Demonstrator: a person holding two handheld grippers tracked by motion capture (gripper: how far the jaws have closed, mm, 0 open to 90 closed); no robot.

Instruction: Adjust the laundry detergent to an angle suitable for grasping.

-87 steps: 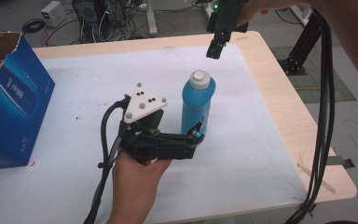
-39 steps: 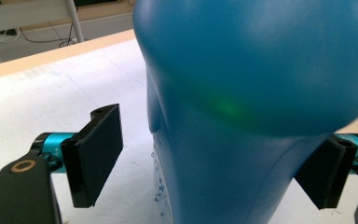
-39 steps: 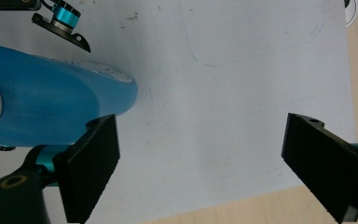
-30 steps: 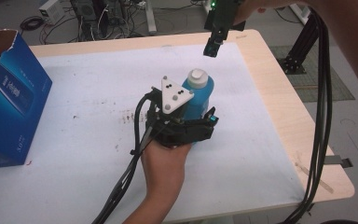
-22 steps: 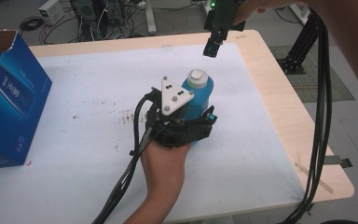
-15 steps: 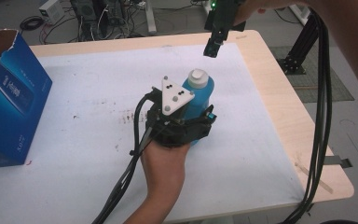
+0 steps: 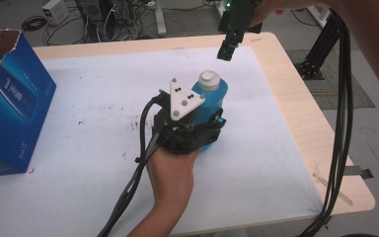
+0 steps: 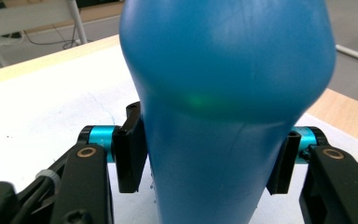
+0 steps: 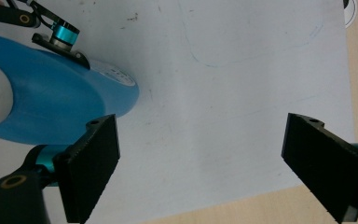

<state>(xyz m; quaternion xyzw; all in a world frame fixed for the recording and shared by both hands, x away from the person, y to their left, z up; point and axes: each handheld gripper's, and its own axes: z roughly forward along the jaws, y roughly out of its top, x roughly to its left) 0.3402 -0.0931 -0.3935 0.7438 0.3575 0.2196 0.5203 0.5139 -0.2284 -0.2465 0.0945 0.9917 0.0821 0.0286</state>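
While the white-covered table (image 7: 276, 148) spans most of the high view, a blue cardboard box (image 7: 10, 113) stands at its left edge. At frame centre a blue bottle (image 7: 212, 98) with a white cap stands upright, and the left hand-held gripper (image 7: 197, 140) has just closed its jaws against the bottle's sides. Near the top edge the right hand-held gripper (image 7: 225, 53) hangs above, jaws apparently wide apart and empty

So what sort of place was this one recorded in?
Most likely a lab or workshop test bench: a light wooden table under a white mat, electronics boxes and loose cables on the floor behind it, and a black metal frame stand beside the table.
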